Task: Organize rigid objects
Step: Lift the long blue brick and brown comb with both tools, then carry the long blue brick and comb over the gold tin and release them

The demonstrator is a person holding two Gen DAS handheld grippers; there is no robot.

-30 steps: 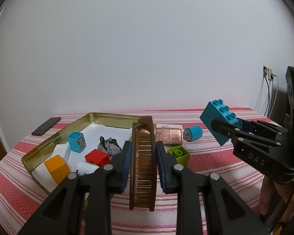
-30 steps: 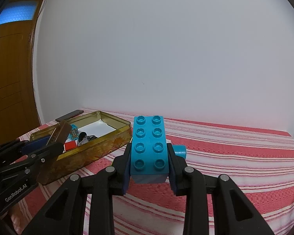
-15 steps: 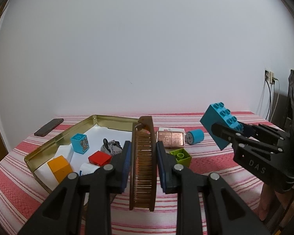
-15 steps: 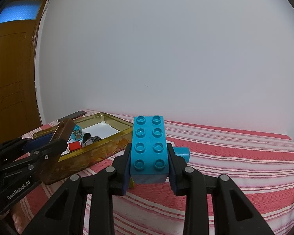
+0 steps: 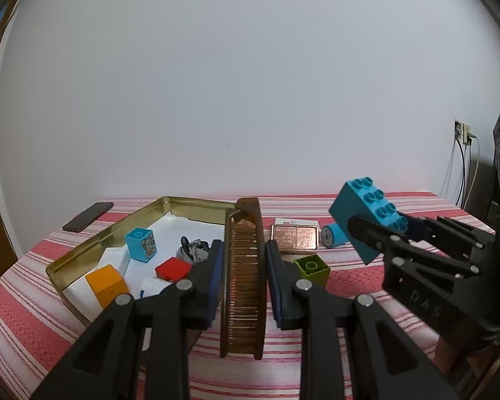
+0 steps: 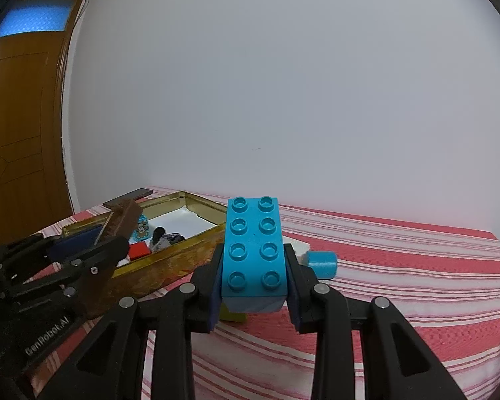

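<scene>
Left wrist view had the left gripper (image 5: 243, 266) clamped on a brown comb (image 5: 242, 276), held on edge with its teeth running along between the two fingers, up above the striped tablecloth (image 5: 366, 286). Over toward the table's left side sat a gold tin (image 5: 83, 250), and inside it were a small blue cube with a bear picture (image 5: 141, 244), a red block (image 5: 172, 269), an orange block (image 5: 106, 285), a couple of white pieces and some grey crumpled thing (image 5: 192, 250) I couldn't really make out. Just off the tin's right side, out on the cloth, were a copper-coloured lighter (image 5: 295, 238), a green block (image 5: 311, 270) and a little blue cylinder (image 5: 331, 236). A dark phone (image 5: 88, 216) lay near the far left corner of the table. Right wrist view showed the right gripper (image 6: 254, 278) squeezed onto a blue eight-stud brick (image 6: 254, 250), studs up, held in the air near the tin's (image 6: 170, 260) near right corner, with the cylinder (image 6: 321, 263) on the cloth just beyond it. A wooden door (image 6: 20, 133) stood off to the left.
</scene>
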